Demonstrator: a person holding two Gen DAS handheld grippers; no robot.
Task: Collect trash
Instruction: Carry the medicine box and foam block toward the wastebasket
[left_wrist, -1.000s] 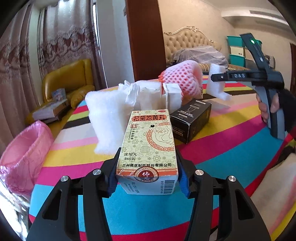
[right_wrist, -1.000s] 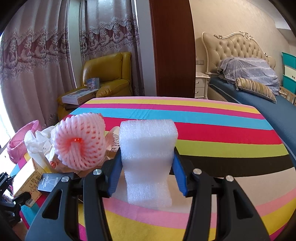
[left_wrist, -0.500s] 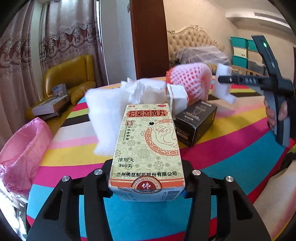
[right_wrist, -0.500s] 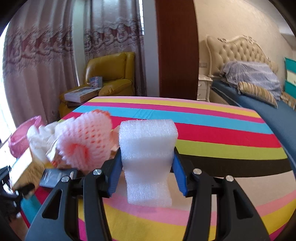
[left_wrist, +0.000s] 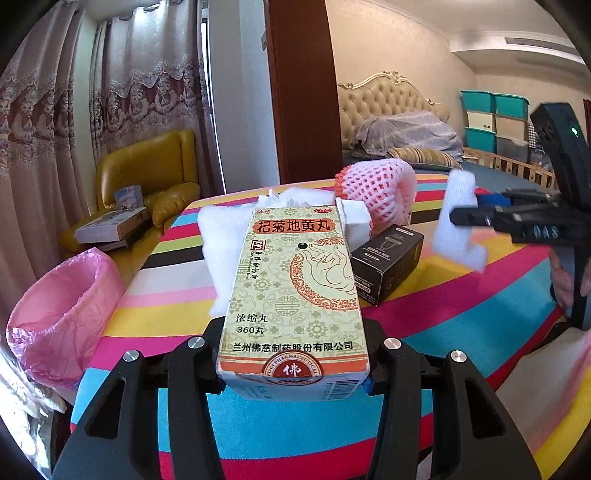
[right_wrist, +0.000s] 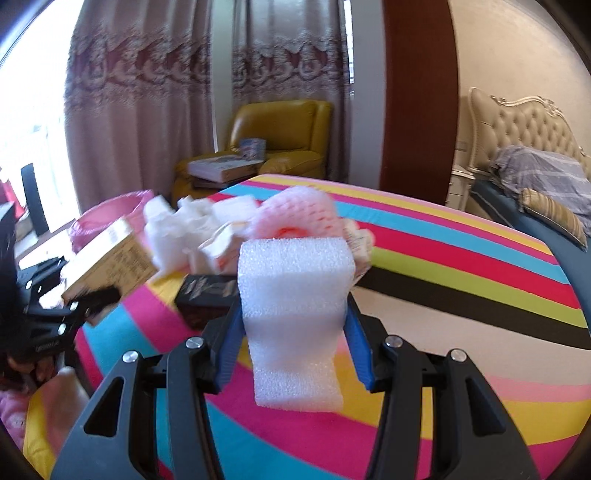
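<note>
A cream medicine box (left_wrist: 295, 288) with red Chinese print is clamped in my left gripper (left_wrist: 293, 332), its front end tilted up off the striped tablecloth (left_wrist: 461, 332). A white foam block (right_wrist: 295, 295) sits between the blue pads of my right gripper (right_wrist: 291, 321), shut on it above the table. In the left wrist view, that foam block (left_wrist: 458, 221) hangs at the right in the other gripper. The right wrist view shows the medicine box (right_wrist: 110, 258) at the left. A bin lined with a pink bag (left_wrist: 62, 306) stands beside the table's left edge.
On the table lie a pink foam net sleeve (left_wrist: 376, 192), a black box (left_wrist: 388, 262), a white foam sheet (left_wrist: 225, 251) and crumpled white paper (right_wrist: 173, 225). A yellow armchair (left_wrist: 147, 173) with books stands behind the bin. A bed (right_wrist: 535, 173) is at the right.
My left gripper has closed tighter on the medicine box and raised it slightly. My right gripper has carried the foam block leftward over the table, toward the pile and the other gripper.
</note>
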